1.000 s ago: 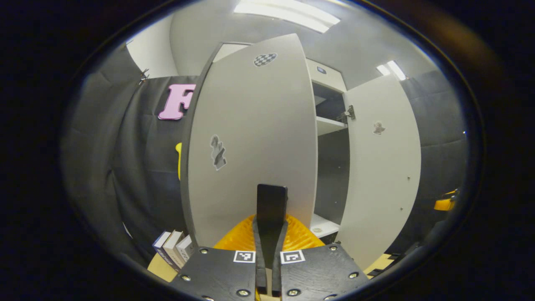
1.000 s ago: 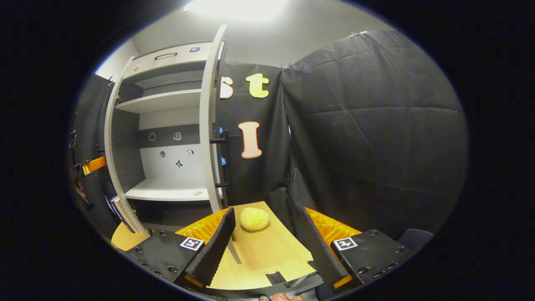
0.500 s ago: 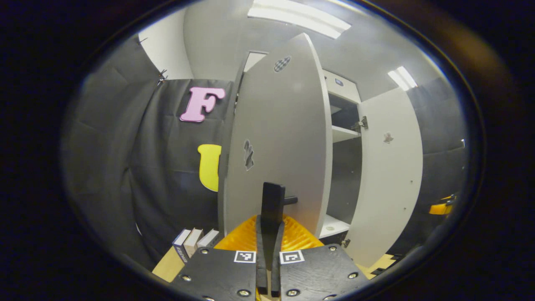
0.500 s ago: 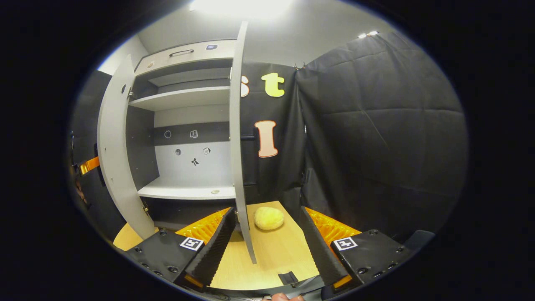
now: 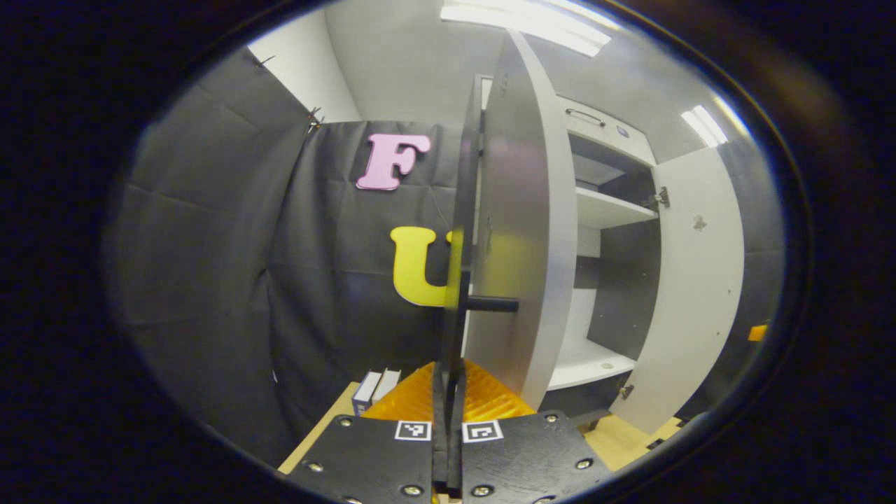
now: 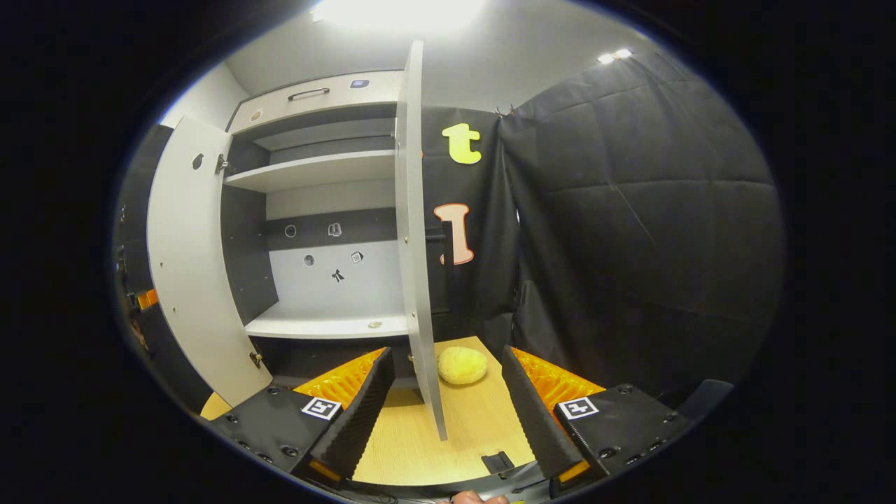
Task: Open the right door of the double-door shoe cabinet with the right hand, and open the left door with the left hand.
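Two doors stand open on the shoe cabinet [image 6: 318, 91]. In the left gripper view, we see the left door [image 5: 514, 231] nearly edge-on, long axis vertical, swung out toward us, w/ its black handle [image 5: 455, 280] running up from the left gripper [image 5: 448, 392], whose fingers are clenched on it. In the right gripper view, the right door [image 6: 414, 231] is also edge-on & upright, between the spread fingers of the right gripper [image 6: 444, 399], which grips nothing. A yellow sponge [image 6: 462, 365] lies on the wooden table [image 6: 420, 448] beside that door.
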